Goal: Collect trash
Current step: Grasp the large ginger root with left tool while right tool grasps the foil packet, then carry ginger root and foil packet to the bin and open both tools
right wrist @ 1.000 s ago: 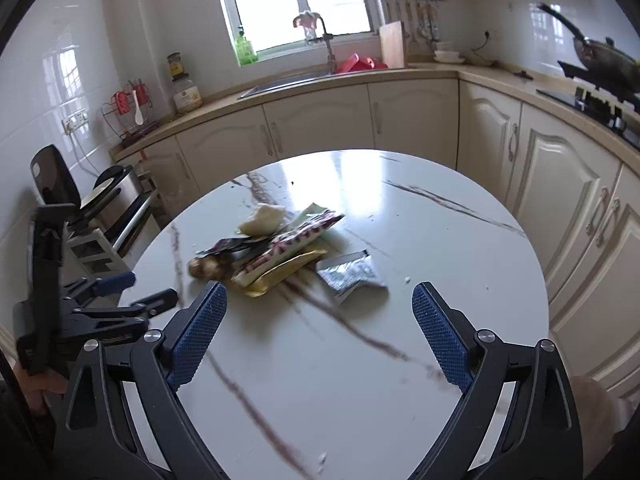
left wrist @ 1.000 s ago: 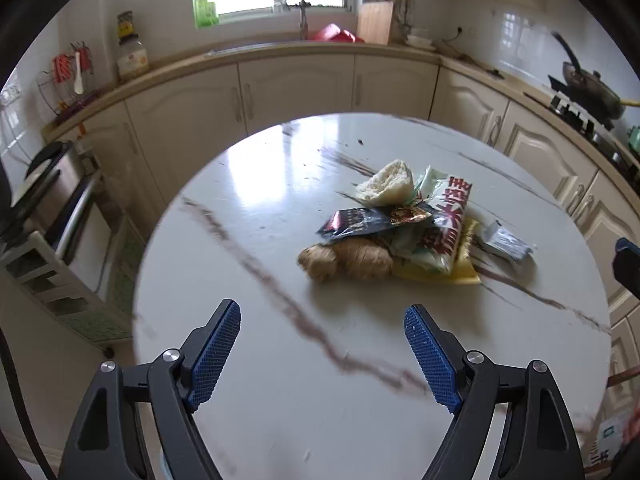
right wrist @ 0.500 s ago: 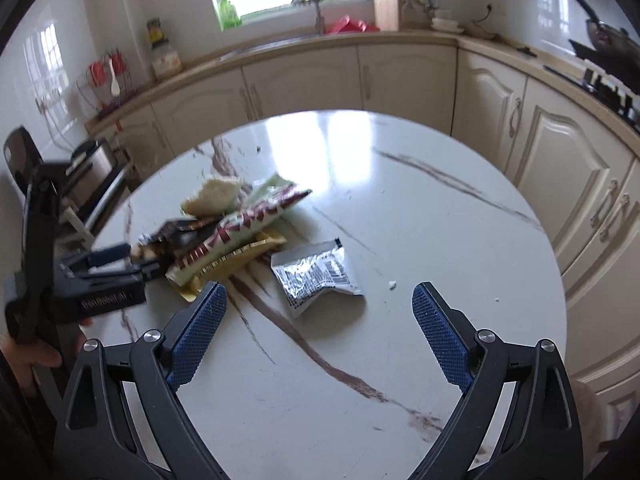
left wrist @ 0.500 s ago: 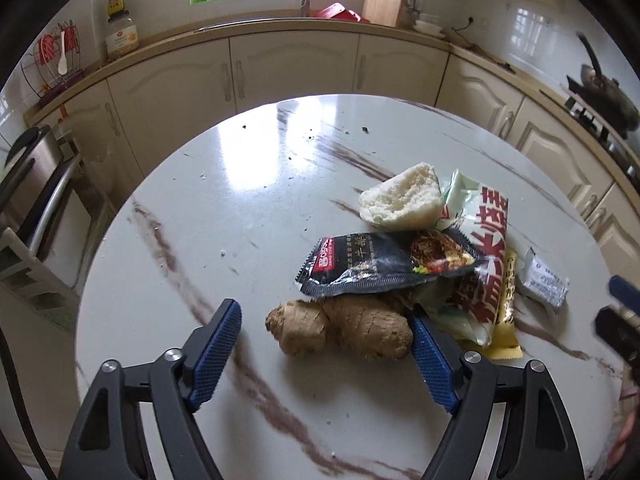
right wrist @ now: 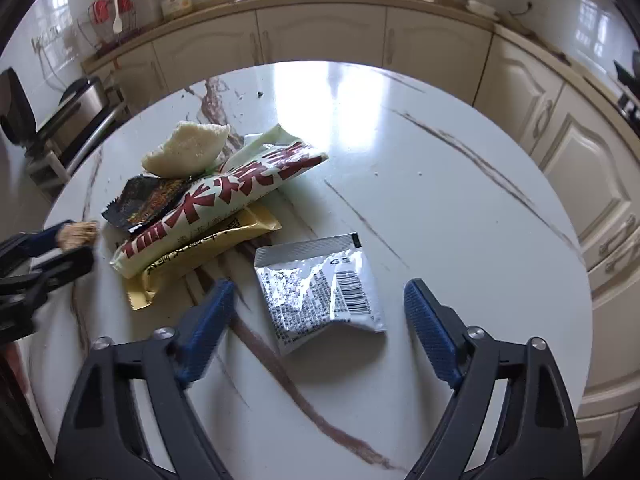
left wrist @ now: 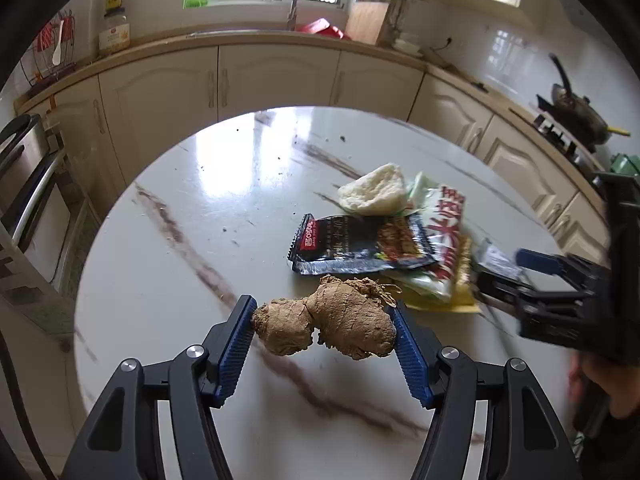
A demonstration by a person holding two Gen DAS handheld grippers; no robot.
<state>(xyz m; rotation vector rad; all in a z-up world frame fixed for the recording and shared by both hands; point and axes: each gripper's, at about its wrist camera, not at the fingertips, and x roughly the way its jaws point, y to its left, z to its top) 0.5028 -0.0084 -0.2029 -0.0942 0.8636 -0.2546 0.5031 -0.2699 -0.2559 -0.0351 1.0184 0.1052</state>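
Note:
A knobbly brown ginger root [left wrist: 332, 328] lies between the blue pads of my left gripper [left wrist: 322, 320]. The jaws are closing and the pads touch both its ends. On the round marble table [left wrist: 192, 208] beyond it are a black sachet [left wrist: 356, 244], a white wrapper with red lettering [right wrist: 224, 196], a yellow wrapper [right wrist: 208, 252] and a piece of white bread [right wrist: 186, 148]. My right gripper [right wrist: 316, 312] hangs low over a silver packet [right wrist: 320, 284]. Its jaws are closing, with the packet between them and the pads clear of it.
Cream cabinets [left wrist: 272, 76] and a counter curve round behind the table. A pan on the stove [left wrist: 576, 108] is at the far right. A metal appliance on a rack [right wrist: 76, 116] stands left of the table. A hand [left wrist: 600, 380] holds the right gripper.
Both grippers came down and forward toward the pile. The left jaws narrowed onto the ginger root. The right jaws narrowed around the silver packet.

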